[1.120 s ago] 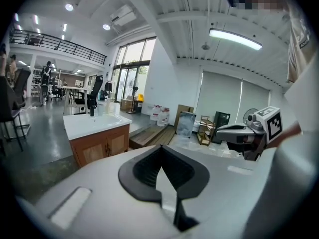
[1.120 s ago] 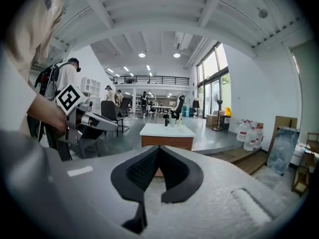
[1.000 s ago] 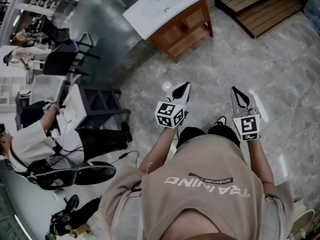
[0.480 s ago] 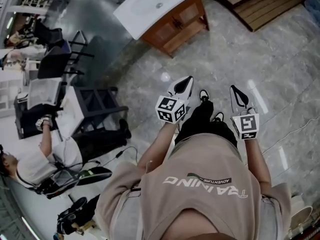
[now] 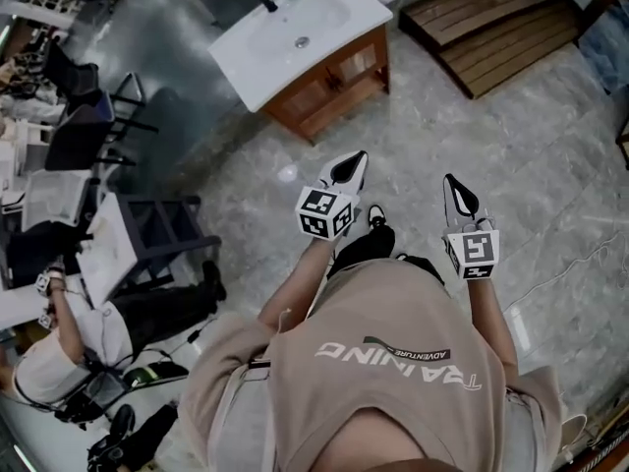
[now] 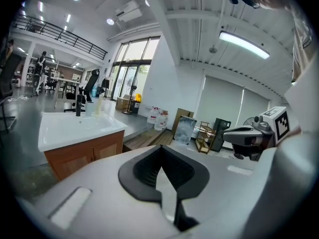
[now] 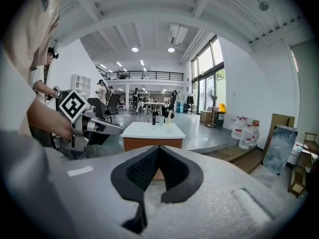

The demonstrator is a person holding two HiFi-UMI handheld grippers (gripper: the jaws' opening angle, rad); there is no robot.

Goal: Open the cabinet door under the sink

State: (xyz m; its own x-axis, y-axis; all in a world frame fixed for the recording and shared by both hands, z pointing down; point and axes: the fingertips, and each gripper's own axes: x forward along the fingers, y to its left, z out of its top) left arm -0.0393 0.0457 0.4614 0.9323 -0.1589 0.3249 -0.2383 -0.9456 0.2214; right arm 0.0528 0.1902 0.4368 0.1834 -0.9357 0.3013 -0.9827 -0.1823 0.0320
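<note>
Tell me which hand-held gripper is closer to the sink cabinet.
The left hand-held gripper: in the head view it sits nearer the sink cabinet; the right hand-held gripper hangs lower and farther aside.

Sink cabinet (image 5: 334,77); wooden platform (image 5: 491,28); grey floor (image 5: 521,155)

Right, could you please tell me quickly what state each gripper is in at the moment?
Left gripper: closed, holding nothing.
Right gripper: closed, holding nothing.

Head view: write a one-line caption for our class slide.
Both shut, the left gripper and right gripper point toward the distant sink cabinet, whose doors are closed.
</note>
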